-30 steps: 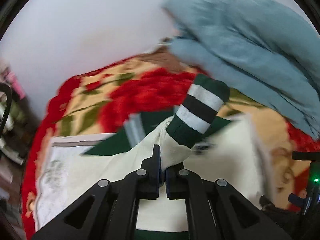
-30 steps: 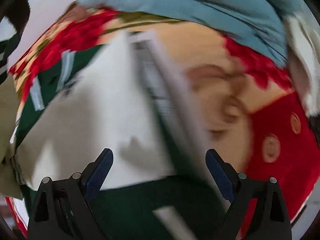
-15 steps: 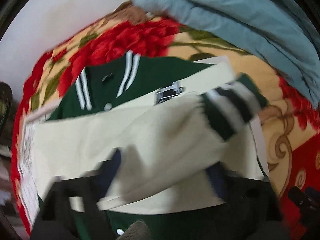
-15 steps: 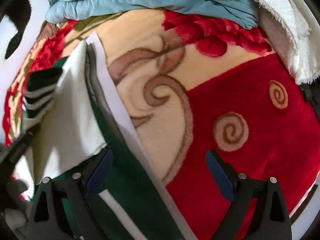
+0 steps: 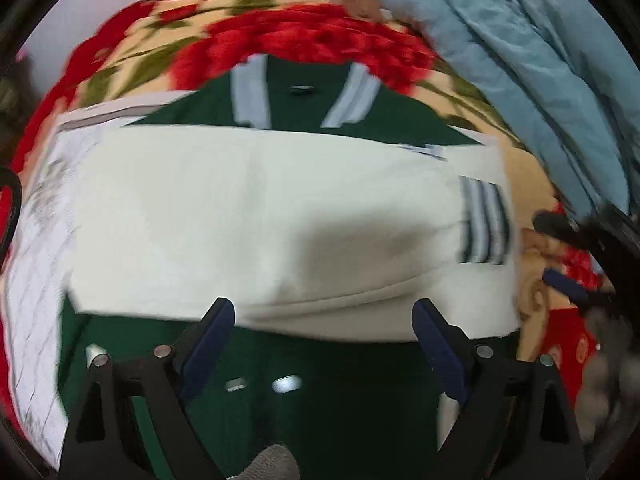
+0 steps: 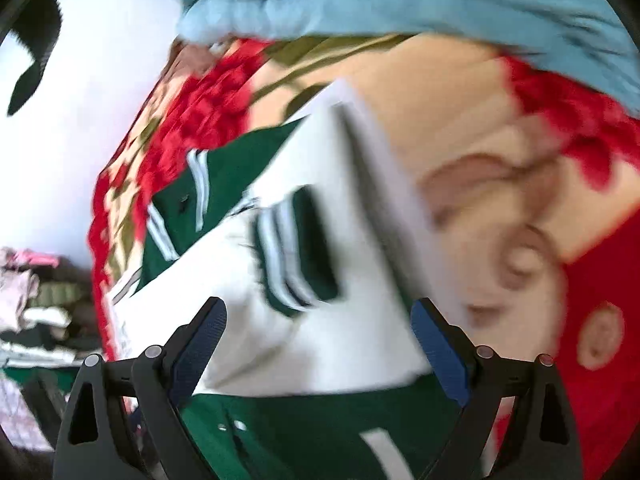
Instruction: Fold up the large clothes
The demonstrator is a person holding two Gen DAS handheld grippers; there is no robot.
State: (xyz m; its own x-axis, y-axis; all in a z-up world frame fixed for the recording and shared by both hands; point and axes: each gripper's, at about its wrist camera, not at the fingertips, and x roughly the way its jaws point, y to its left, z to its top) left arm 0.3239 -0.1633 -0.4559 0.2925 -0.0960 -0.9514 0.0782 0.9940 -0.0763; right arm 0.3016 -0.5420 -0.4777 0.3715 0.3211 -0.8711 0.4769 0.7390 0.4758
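Cream sleeve (image 5: 260, 216) lies folded across the green jacket (image 5: 304, 412), narrowing it. Left gripper (image 5: 324, 332) has just spread apart, nothing between; right gripper (image 6: 320, 344) apart, empty.

Bright, even indoor light; both fisheye views smeared by motion blur, edges bent and dark-rimmed

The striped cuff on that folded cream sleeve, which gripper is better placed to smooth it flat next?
Probably the right gripper: its open jaws hang just below the striped cuff. In the left gripper's view the cuff sits far off to the side.
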